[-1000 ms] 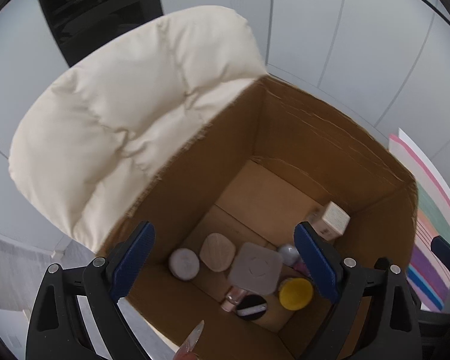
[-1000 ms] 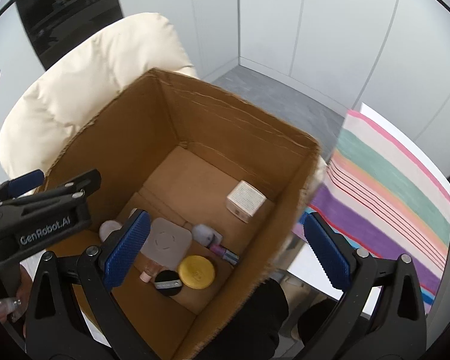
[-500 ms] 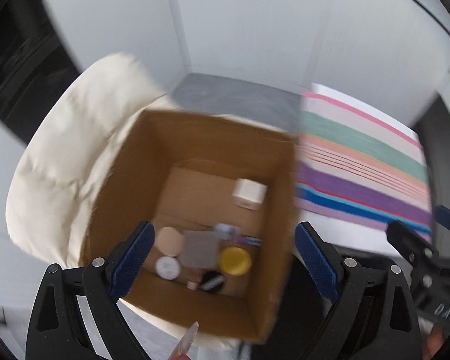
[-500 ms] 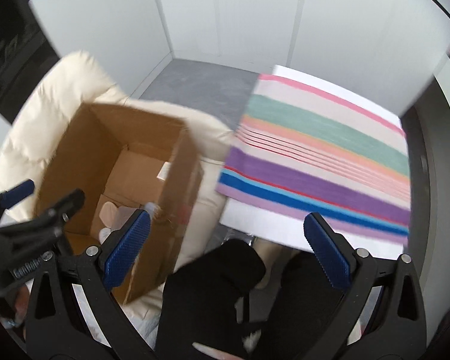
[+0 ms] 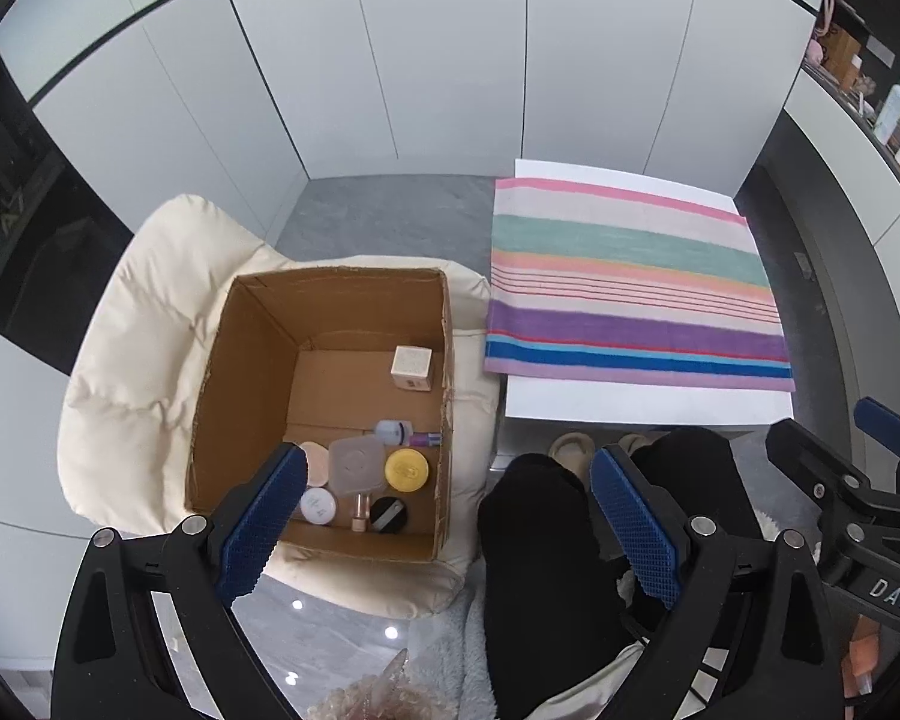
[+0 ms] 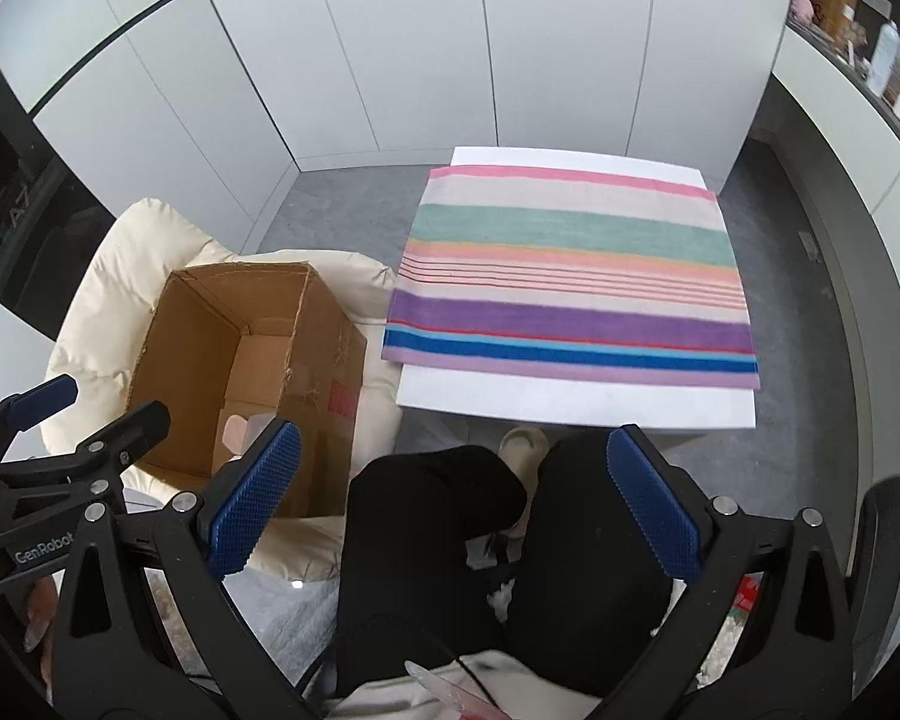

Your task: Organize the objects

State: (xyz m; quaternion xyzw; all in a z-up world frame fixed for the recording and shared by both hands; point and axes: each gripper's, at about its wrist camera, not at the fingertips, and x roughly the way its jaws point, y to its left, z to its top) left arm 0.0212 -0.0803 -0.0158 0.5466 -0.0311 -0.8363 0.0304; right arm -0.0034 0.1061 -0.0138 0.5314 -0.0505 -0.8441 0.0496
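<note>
An open cardboard box (image 5: 252, 324) stands on a cream padded chair (image 5: 132, 324); it also shows in the right wrist view (image 6: 324, 420). Inside lie a small cream carton (image 5: 412, 367), a yellow round tin (image 5: 406, 469), a grey square compact (image 5: 357, 464), a white round jar (image 5: 318, 504), a black round puff (image 5: 388, 514) and a small bottle (image 5: 393, 431). My left gripper (image 5: 444, 531) is open and empty, high above the box's near right corner. My right gripper (image 6: 453, 504) is open and empty, above the person's black-clad knees (image 6: 426, 516).
A white low table (image 5: 642, 402) with a striped cloth (image 5: 630, 282) stands right of the chair; the cloth also shows in the right wrist view (image 6: 570, 276). White cabinet doors line the back. A dark counter with bottles runs along the far right. The floor is grey.
Both grippers have pulled up and back from the box and swung right. The box now looks small and far, and the striped table has come fully into view. Both stay open.
</note>
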